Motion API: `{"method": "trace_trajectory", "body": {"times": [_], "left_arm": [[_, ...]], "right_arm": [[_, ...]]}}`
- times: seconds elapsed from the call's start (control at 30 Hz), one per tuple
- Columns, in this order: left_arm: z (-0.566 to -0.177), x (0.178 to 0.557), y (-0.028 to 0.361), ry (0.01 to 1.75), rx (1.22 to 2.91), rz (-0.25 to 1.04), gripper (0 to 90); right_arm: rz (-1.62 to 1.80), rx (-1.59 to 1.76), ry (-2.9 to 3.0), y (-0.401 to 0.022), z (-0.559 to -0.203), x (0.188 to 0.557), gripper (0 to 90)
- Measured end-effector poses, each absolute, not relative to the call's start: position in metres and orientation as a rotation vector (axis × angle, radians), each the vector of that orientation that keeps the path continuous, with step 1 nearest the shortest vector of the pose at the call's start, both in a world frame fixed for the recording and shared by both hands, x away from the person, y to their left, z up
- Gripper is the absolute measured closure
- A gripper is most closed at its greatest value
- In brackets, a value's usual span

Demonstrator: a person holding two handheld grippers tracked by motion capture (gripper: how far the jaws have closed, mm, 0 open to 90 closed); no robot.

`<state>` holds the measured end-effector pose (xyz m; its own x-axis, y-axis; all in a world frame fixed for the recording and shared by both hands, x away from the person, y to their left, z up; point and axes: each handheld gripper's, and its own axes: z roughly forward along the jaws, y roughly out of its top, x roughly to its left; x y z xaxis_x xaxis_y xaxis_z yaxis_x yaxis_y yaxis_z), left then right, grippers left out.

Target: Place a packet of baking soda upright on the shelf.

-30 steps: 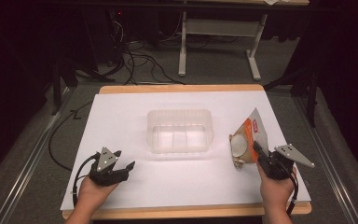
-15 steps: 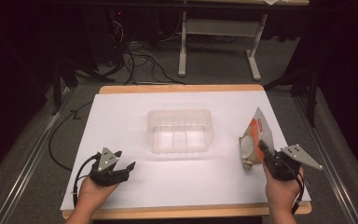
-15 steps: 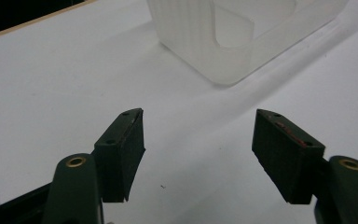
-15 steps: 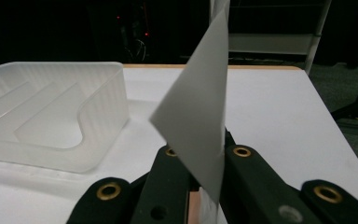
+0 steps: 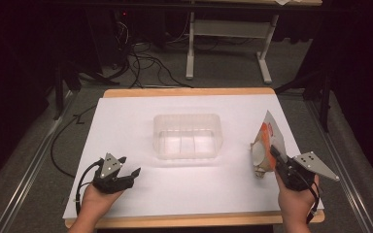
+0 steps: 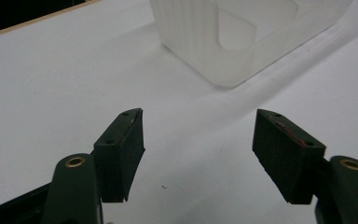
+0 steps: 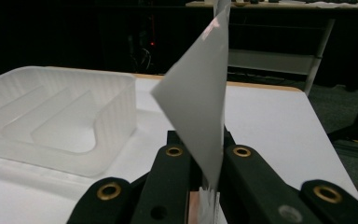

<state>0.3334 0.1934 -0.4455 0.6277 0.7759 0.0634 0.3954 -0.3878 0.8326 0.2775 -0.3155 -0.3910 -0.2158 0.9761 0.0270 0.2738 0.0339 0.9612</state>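
— Two grippers noted. State of each?
— Left gripper (image 6: 198, 154): jaws spread wide, holding nothing, low over the white table (image 5: 126, 121). Right gripper (image 5: 278, 160): jaws clamped on a packet (image 5: 267, 143), lifted upright, right of the clear plastic tray (image 5: 188, 136).

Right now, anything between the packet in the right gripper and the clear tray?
Nothing visible. The right gripper is shut on the packet, right of the clear tray, with bare white table between them. The left gripper sits open, off to the tray's other side.
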Motion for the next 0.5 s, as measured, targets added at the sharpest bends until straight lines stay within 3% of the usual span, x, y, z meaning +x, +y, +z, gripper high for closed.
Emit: {"method": "trace_trajectory", "body": {"times": [0.5], "left_arm": [[-0.439,0.333,0.206,0.92,1.954,0.576,33.4]], "right_arm": [[1.309,1.264,1.607,-0.289,-0.361,0.295,90.0]]}}
